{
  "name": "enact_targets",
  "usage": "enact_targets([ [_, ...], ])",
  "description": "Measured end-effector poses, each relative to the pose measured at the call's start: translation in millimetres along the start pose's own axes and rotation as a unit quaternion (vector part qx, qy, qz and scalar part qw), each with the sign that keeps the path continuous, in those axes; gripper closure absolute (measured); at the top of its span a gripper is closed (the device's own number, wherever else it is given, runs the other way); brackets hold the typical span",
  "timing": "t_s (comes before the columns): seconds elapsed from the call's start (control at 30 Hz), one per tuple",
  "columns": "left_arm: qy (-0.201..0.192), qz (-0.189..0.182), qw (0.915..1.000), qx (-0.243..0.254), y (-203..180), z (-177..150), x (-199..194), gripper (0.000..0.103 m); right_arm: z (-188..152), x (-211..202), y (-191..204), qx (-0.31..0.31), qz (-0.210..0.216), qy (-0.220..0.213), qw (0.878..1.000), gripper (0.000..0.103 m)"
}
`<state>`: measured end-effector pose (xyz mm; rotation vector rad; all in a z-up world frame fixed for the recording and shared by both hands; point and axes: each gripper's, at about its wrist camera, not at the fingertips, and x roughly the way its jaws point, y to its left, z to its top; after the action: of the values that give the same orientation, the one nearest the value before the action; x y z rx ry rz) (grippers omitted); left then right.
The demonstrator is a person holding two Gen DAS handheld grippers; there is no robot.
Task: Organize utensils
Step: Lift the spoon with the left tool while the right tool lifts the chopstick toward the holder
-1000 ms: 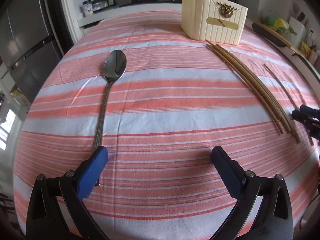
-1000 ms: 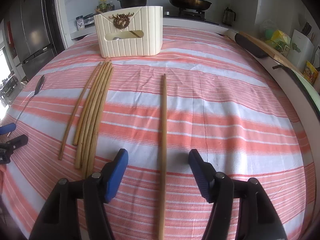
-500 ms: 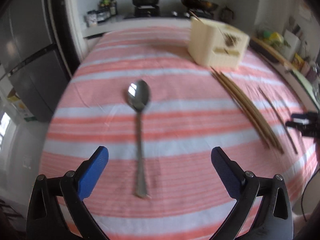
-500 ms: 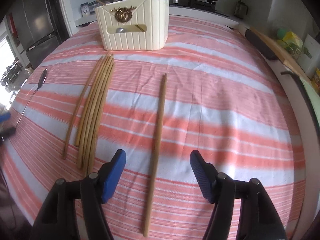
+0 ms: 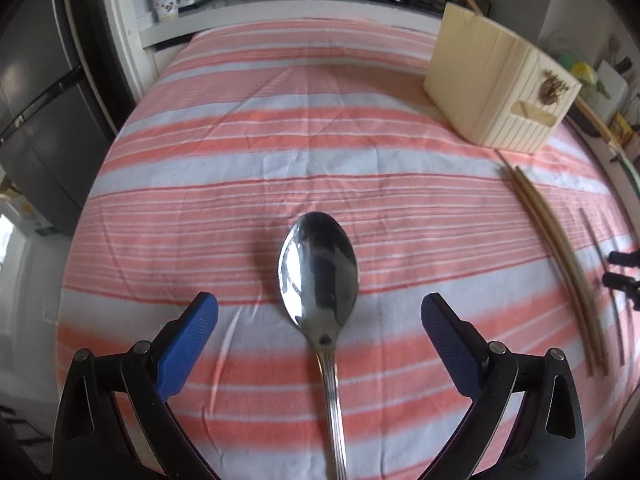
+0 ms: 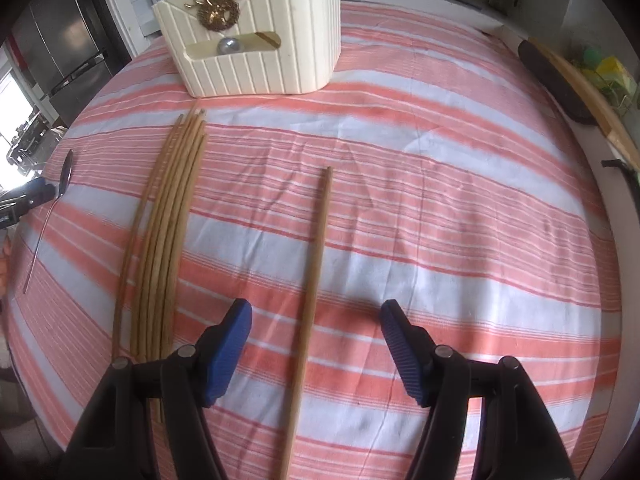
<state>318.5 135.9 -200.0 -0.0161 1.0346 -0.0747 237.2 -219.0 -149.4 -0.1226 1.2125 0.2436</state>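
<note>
One spoon (image 5: 318, 276), one cream holder (image 6: 256, 36), six bundled chopsticks (image 6: 164, 232), one apart (image 6: 314, 280); both grippers wide apart, empty

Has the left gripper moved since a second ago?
Yes. The left gripper has slid sideways to straddle the spoon, which earlier lay by its left finger; the spoon itself kept its spot on the cloth.

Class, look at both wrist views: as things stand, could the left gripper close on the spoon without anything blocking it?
Probably yes. The left gripper is open, its jaws standing either side of the spoon, which lies alone on the striped cloth. The chopsticks and holder lie well off to the side.
</note>
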Motion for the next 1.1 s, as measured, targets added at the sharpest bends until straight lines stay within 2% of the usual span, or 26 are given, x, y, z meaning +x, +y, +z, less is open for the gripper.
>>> enact_targets([
  [0.13,0.010,0.016,0.9998,0.004,3,8,18,0.002,18,9,8,-0.025,-0.012,0.008,1.000,0.036],
  [0.17,0.006,0.015,0.9998,0.007,3,10,18,0.006,24,11,9,-0.028,-0.016,0.009,0.999,0.038],
  [0.2,0.003,0.014,0.9999,0.008,2,11,18,0.015,32,13,10,-0.029,-0.017,0.009,0.999,0.043],
  [0.23,-0.002,0.013,0.9999,0.008,2,12,16,0.021,40,15,10,-0.026,-0.015,0.012,0.999,0.059],
  [0.27,-0.007,0.012,0.9999,0.010,2,14,15,0.039,46,15,10,-0.023,-0.018,0.014,0.999,0.081],
  [0.3,-0.009,0.010,0.9998,0.012,1,16,14,0.060,54,16,9,-0.017,-0.020,0.018,1.000,0.094],
  [0.33,-0.009,0.005,0.9999,0.012,2,19,13,0.061,59,18,8,-0.012,-0.014,0.020,1.000,0.097],
  [0.47,-0.020,-0.010,0.9997,-0.007,10,19,6,0.061,69,14,8,0.002,-0.009,-0.002,1.000,0.097],
  [0.63,-0.076,-0.026,0.9968,-0.006,7,13,-48,0.061,64,-34,5,0.015,0.026,-0.085,0.996,0.097],
  [0.87,-0.161,-0.059,0.9852,-0.002,-7,-2,-138,0.061,35,-125,9,0.011,0.039,-0.188,0.981,0.097],
  [1.1,-0.206,-0.079,0.9752,0.013,-25,-10,-186,0.061,12,-181,16,0.003,0.025,-0.270,0.963,0.097],
])
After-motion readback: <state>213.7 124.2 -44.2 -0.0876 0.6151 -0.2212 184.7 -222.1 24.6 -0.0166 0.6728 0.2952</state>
